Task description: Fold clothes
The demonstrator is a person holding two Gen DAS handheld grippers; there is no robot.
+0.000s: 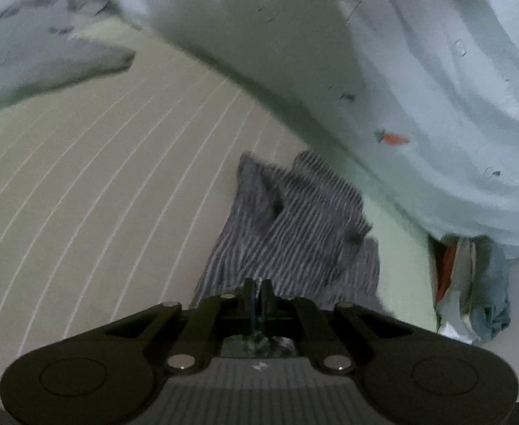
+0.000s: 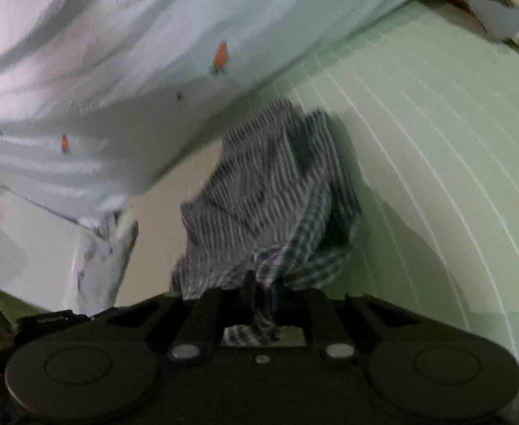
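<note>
A dark striped and checked garment [image 1: 295, 219] hangs in front of my left gripper [image 1: 258, 285], whose jaws are shut on its edge. The same garment [image 2: 270, 191] bunches up in the right wrist view, where my right gripper [image 2: 263, 283] is shut on a fold of its checked cloth. Both grippers hold it above a pale green bed sheet [image 1: 100, 163] with thin white lines. The cloth drapes down and away from the fingers, hiding the fingertips in part.
A light blue quilt [image 1: 418, 88] printed with small orange shapes lies heaped along the far side of the bed [image 2: 436, 124]. A small pile of mixed clothes [image 1: 472, 283] sits at the right. A grey-blue pillow [image 1: 40, 56] lies at the left.
</note>
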